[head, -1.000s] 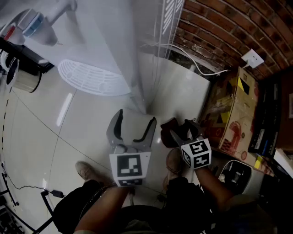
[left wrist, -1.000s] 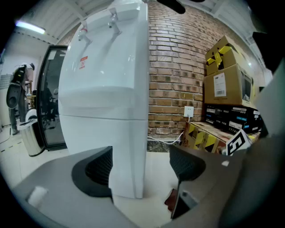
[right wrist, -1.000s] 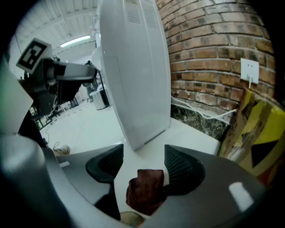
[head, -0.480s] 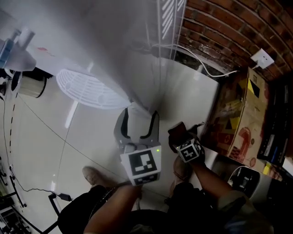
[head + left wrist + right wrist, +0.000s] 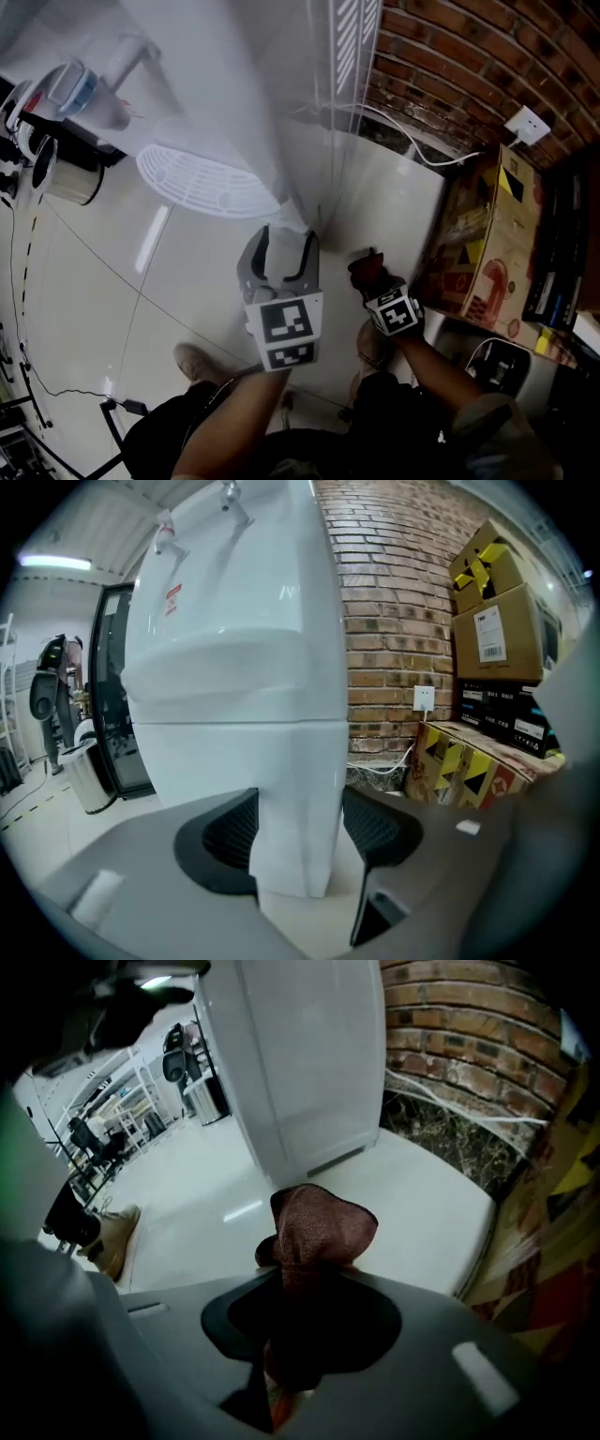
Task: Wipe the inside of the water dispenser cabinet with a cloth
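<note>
Zero wiping so far: your right gripper (image 5: 305, 1309) just clamped the cloth (image 5: 321, 1227); your left gripper (image 5: 300, 829), jaws just narrowed, stands apart and empty, cabinet (image 5: 234, 775) seemingly shut

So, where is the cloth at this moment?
The cloth is clamped in the right gripper, right of centre in the head view, beside the corner of the water dispenser.
</note>
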Demonstrator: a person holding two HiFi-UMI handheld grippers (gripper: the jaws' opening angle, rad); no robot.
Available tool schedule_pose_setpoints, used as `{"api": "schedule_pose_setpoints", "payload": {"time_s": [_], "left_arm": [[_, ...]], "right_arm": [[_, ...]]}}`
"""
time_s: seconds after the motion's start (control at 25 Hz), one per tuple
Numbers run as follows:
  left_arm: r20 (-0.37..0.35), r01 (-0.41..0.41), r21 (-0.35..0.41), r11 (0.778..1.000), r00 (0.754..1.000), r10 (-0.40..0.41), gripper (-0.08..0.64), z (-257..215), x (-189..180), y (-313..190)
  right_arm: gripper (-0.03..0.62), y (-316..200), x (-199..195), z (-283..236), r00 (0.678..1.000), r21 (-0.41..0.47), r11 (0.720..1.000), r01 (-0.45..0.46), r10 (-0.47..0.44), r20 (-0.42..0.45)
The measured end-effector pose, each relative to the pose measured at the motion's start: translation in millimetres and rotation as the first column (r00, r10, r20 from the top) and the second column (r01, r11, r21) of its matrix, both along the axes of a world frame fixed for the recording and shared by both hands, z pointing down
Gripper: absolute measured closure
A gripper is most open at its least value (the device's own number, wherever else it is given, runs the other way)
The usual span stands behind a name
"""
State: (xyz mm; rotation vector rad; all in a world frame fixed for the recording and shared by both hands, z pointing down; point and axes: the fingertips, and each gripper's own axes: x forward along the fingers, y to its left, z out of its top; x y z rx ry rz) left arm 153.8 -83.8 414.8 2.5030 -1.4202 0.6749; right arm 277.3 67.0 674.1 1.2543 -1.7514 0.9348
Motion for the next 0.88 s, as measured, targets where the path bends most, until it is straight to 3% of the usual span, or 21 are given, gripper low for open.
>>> {"api": "schedule_pose_setpoints", "payload": {"time_s": [0.2,0.4,0.64,0.88], "left_arm": [[-0.01,0.002,-0.03,1.0,1.0,-0.002,0.307,2.0,-28.8,26.9],[0.034,0.001,-0.084,0.997,0.999,0.002,0.324,3.0,-72.9,53.8],[0.106,0.005,-0.137,0.99,0.994,0.009,0.324,1.9,-129.9,70.9],[0.129,0.047,-0.143,0.989,0.991,-0.028,0.324,3.0,-187.2,77.3]], "right_arm": [[0.48,-20.6,5.6,-77.3,1.0,0.163,0.987,-0.018,0.015,0.017],[0.48,-30.2,-32.6,-174.0,0.988,0.304,0.947,0.1,-0.132,0.086],[0.48,-31.6,-107.4,-273.8,0.928,0.437,0.856,0.276,-0.356,0.112],[0.479,-37.4,-176.6,-324.6,0.856,0.496,0.771,0.401,-0.507,0.096]]}}
